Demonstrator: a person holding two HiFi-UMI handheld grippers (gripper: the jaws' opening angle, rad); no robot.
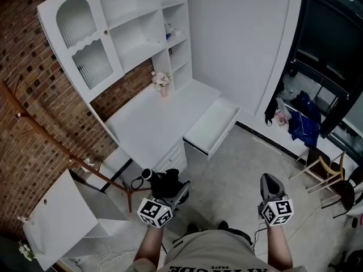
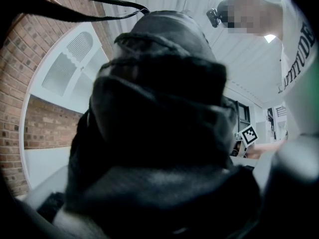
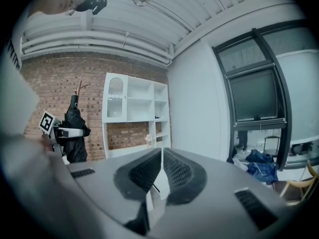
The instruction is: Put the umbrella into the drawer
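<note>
A folded black umbrella (image 1: 164, 181) sits upright in my left gripper (image 1: 170, 190), which is shut on it; its handle and wrist strap stick out to the left. In the left gripper view the umbrella (image 2: 159, 133) fills nearly the whole picture and hides the jaws. From the right gripper view the umbrella (image 3: 75, 128) stands at far left with the left gripper (image 3: 65, 132) round its middle. The white desk (image 1: 153, 118) has its drawer (image 1: 212, 126) pulled open ahead of me. My right gripper (image 1: 271, 187) is shut and holds nothing, its ribbed pads (image 3: 144, 173) pressed together.
White shelving (image 1: 136, 27) rises over the desk, with a small flower vase (image 1: 163, 83) on the desktop. A wooden coat stand (image 1: 39, 129) and a white box cabinet (image 1: 62, 220) are at left. Blue clothes (image 1: 300, 123) and a wooden chair (image 1: 320, 169) lie at right.
</note>
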